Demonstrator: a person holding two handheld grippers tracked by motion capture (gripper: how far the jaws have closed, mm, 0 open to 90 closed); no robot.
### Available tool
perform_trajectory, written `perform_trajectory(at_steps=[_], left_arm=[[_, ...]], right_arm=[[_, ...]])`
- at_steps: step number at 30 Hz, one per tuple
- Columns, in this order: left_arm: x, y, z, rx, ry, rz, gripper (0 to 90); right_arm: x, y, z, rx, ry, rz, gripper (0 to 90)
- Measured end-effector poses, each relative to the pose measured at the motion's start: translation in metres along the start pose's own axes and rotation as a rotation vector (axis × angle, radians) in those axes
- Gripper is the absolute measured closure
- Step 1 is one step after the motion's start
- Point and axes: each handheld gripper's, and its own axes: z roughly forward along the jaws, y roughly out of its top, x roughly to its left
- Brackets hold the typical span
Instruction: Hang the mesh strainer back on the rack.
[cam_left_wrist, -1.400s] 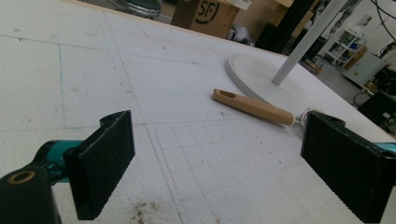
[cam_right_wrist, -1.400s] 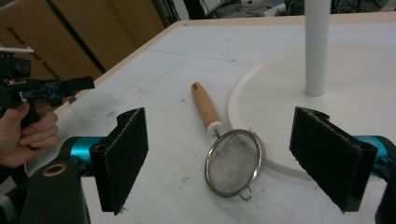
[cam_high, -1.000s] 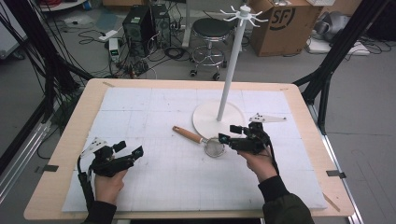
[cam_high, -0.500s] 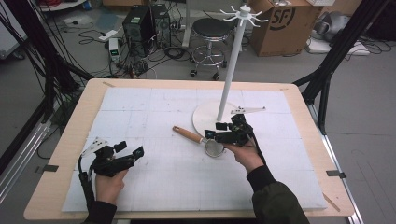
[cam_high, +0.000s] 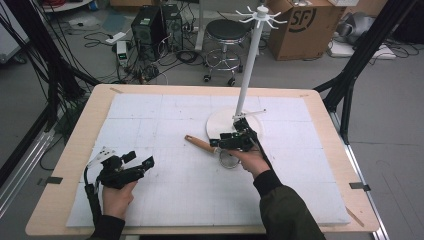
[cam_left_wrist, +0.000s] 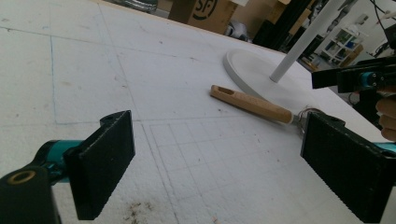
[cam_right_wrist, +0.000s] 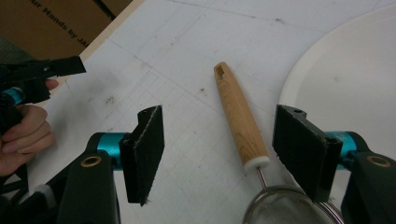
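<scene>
**Right gripper poised over the strainer handle**

Nearest to us, at the left of the white foam mat (cam_high: 165, 210), our left hand (cam_high: 116, 197) holds the left gripper (cam_high: 138, 161) low over the mat, its jaws spread wide apart with nothing between them. In the left gripper view the two black pads (cam_left_wrist: 105, 161) frame bare mat, and the strainer lies well beyond them.

Farther in, near the middle of the table (cam_high: 60, 197), our right hand (cam_high: 252, 160) holds the right gripper (cam_high: 216, 145) just above the strainer (cam_high: 215, 151). In the right gripper view its jaws stand apart on either side of the wooden handle (cam_right_wrist: 240, 116), not touching it, and the rim of the mesh bowl (cam_right_wrist: 285, 207) shows at the bottom edge.

The strainer lies flat on the mat, its handle pointing far and left, its bowl just beside the round white base (cam_high: 220, 125) of the stand.

Farther still, the stand's white pole (cam_high: 248, 65) rises upright from that base to a ring of hooks (cam_high: 261, 14). Beyond the table we see a stool (cam_high: 228, 31) and a cardboard box (cam_high: 300, 22) on the floor.
</scene>
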Motion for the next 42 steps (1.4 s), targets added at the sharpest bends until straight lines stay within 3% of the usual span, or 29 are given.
perform_trajectory(at_steps=[17, 29, 33, 38, 42], left_arm=[[-0.002, -0.001, 0.002, 0.018, -0.003, 0.001, 10.6], [-0.001, -0.001, 0.003, 0.034, -0.001, 0.003, 10.6], [-0.001, -0.001, 0.003, 0.033, -0.001, 0.003, 10.6], [-0.002, -0.001, 0.003, 0.035, 0.002, 0.004, 10.6], [-0.002, -0.002, 0.004, 0.037, 0.004, 0.001, 10.6]], right_arm=[[-0.006, 0.0, 0.039, 0.16, -0.044, 0.01, 36.6], [-0.005, -0.007, 0.054, 0.227, -0.074, -0.002, 36.3], [-0.005, -0.007, 0.054, 0.232, -0.081, -0.006, 40.3], [-0.002, -0.007, 0.054, 0.254, -0.099, -0.059, 44.6], [0.004, -0.008, 0.055, 0.276, -0.167, -0.123, 53.5]])
